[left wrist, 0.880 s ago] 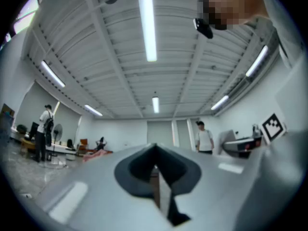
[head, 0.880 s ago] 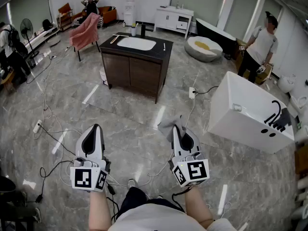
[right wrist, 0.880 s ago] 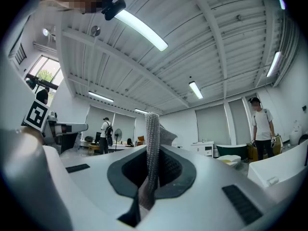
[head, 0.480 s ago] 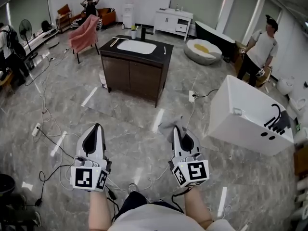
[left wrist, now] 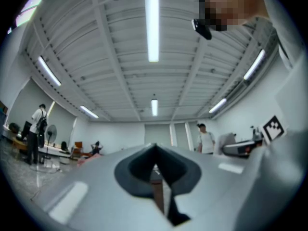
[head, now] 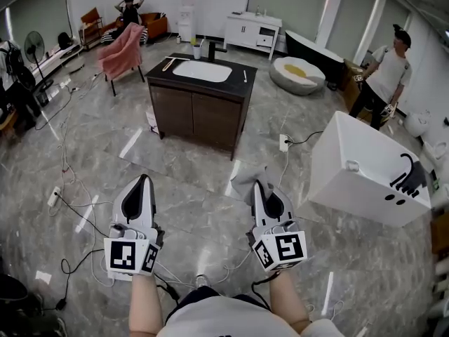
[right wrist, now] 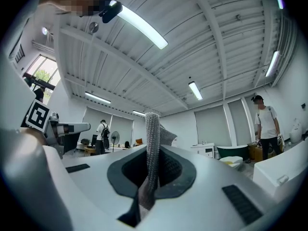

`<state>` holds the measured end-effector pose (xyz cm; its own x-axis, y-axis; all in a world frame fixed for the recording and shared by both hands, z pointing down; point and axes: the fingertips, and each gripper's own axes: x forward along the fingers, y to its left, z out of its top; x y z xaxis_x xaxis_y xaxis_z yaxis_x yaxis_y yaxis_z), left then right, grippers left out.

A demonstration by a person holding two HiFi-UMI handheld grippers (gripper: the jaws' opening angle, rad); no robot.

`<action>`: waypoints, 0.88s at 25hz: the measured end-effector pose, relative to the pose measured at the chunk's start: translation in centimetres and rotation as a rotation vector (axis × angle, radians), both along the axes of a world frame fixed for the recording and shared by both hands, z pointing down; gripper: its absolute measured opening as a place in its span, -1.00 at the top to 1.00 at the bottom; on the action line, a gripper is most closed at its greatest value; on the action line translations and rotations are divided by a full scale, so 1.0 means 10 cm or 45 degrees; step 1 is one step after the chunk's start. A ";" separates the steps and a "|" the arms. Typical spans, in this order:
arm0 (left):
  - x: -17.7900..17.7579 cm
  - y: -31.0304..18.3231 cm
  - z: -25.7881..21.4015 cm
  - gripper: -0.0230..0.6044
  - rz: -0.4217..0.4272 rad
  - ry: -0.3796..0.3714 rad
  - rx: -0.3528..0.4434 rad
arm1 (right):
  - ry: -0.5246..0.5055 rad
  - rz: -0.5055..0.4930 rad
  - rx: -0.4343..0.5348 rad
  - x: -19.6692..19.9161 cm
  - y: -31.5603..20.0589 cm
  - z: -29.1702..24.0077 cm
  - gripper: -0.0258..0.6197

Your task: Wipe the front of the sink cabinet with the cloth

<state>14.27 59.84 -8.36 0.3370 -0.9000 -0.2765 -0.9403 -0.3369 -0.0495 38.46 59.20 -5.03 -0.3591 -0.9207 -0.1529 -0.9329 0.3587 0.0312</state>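
The grey marble floor [head: 175, 209] fills most of the head view, and the sink cabinet [head: 196, 114] stands on it well ahead of the person, its two dark doors facing this way. The step in hand looks like the walk up to it; no wiping can start from here.

A big white box [head: 365, 170] sits off to the right, well apart from the cabinet, so a straight line in should stay clear of it. Cables [head: 77, 206] trail over the floor on the left and near the feet, with another lead by the cabinet's right corner. They are the likeliest thing to trip on, so it is wise to step over them.

The right claw [head: 259, 188] is clamped on the cloth [head: 245, 180]. Its own view shows the grey knit pinched upright between the jaws, with a loose flap beyond the tips. That grip should stay firm, and the flap is best laid flat on a door, then swept in overlapping strokes from the top edge down, so that cloth rather than hard plastic touches the wood.

The left claw [head: 142, 182] is closed with nothing in it, only a thin slit between its jaws. It is best kept clear of the doors.
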 end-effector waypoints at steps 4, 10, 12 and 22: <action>-0.18 -0.14 0.05 0.91 0.021 -0.007 -0.003 | -0.012 0.014 0.010 -0.19 -0.13 0.03 0.90; -0.32 -0.31 0.16 0.91 0.041 0.007 -0.032 | 0.011 0.021 -0.005 -0.36 -0.25 0.07 0.90; -0.34 -0.39 0.16 0.91 0.038 0.014 -0.035 | 0.017 0.023 -0.014 -0.38 -0.31 0.08 0.90; -0.39 -1.00 0.22 0.91 0.011 0.012 -0.051 | 0.008 -0.021 -0.027 -0.44 -1.03 0.16 0.90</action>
